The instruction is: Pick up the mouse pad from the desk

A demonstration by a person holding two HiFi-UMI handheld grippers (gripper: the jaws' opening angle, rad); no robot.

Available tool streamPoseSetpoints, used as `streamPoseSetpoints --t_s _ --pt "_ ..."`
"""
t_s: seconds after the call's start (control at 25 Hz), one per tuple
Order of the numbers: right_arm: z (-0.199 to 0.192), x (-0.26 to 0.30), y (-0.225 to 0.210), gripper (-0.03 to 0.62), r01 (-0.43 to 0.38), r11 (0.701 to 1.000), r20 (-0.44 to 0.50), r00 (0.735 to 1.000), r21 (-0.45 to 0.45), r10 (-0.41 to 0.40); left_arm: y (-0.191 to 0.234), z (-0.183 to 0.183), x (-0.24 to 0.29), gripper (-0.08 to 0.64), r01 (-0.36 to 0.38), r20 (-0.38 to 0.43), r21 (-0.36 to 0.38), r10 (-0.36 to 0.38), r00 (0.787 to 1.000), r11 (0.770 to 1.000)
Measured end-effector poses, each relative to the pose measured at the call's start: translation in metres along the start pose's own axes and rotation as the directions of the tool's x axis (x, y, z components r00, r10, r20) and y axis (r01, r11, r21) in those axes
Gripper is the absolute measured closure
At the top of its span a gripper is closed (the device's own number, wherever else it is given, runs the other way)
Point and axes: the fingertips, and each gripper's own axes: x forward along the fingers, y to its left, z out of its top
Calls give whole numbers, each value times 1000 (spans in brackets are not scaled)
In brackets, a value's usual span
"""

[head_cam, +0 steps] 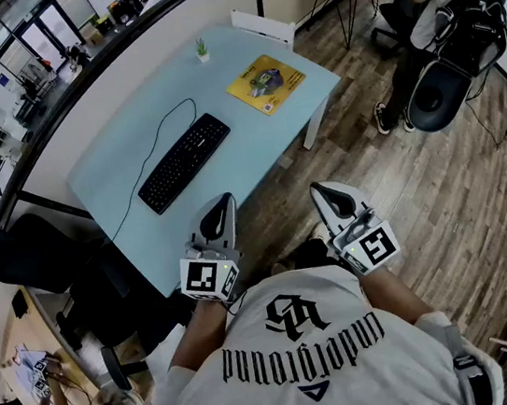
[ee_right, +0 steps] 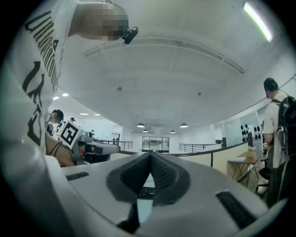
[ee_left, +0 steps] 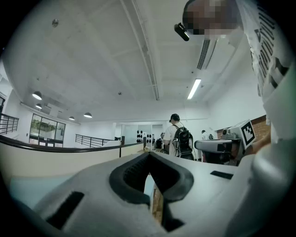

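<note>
Nearest, below the person's white shirt (head_cam: 307, 368), the left gripper (head_cam: 224, 200) and the right gripper (head_cam: 321, 190) are held side by side and roughly level, pointing away from the body. Each gripper's own view shows its dark pads meeting at the tips, so both sets of jaws are together with nothing between them. The left gripper's tips overlap the near edge of the pale blue desk (head_cam: 128, 182); the right gripper is over the wooden floor (head_cam: 402, 184), beside that edge. Farther on, a black keyboard (head_cam: 184, 161) lies on the desk ahead of the left gripper. Beyond it, the yellow mouse pad (head_cam: 252, 91) lies flat near the desk's far right corner, with a mouse (head_cam: 269, 77) on it. The pad is well apart from both grippers, ahead and roughly between their lines. A small plant (head_cam: 201, 50) stands at the far edge.
</note>
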Motion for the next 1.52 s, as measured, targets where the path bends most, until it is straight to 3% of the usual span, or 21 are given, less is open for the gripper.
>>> streamPoseSetpoints --t_s 0.68,1.08,1.32,1.52 --pt "-7 7 -19 588 -17 1000 -3 1000 11 17 0 -5 18 552 -8 -2 -12 8 1000 1000" --pt "-23 22 -54 581 -44 998 -52 998 48 47 -1 -16 58 552 -8 -34 -28 7 999 1000" --pt "-35 36 -87 409 -74 994 -80 994 80 80 -3 -19 93 552 -17 -49 -26 15 999 1000" --pt "-54 50 -119 330 -107 987 -124 985 118 122 -4 -31 128 552 -29 -75 -39 26 997 999"
